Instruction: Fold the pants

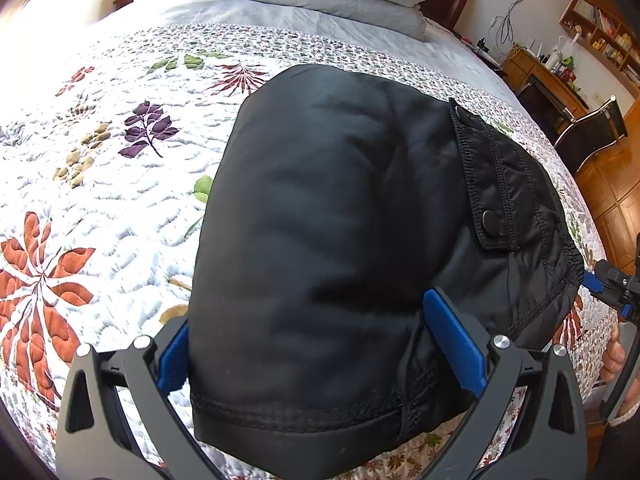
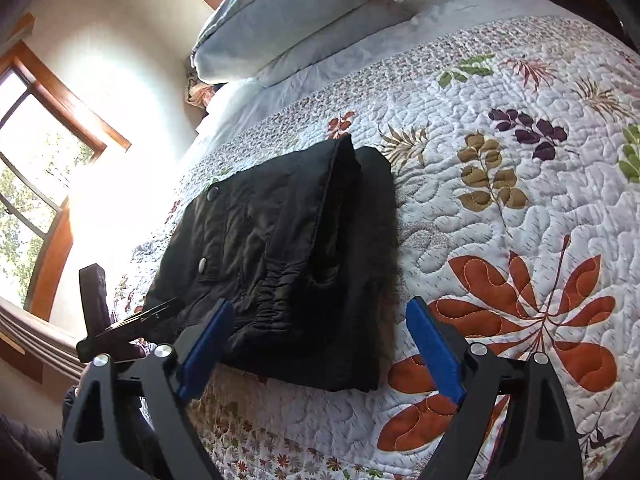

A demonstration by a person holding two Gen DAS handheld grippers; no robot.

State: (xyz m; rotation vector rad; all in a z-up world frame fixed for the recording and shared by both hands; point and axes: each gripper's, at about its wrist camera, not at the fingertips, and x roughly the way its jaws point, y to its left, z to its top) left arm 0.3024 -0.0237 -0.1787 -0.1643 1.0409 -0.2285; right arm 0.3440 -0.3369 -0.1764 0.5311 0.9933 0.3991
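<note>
Your left gripper point(image 1: 320, 356) straddles the folded black pants point(image 1: 340, 240) on the floral quilt point(image 1: 100, 200), fingers spread wide around the bundle. Your right gripper point(image 2: 320, 348) hovers spread at the pants' near edge.

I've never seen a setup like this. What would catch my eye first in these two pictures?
First the black pants, folded into a thick bundle on the flowered quilt of a bed. Then the blue-tipped tools: the left tool stands open with the bundle's near end between its fingers, while the right tool hangs open just short of the elastic waistband. Behind lie stacked pale blue pillows.
</note>
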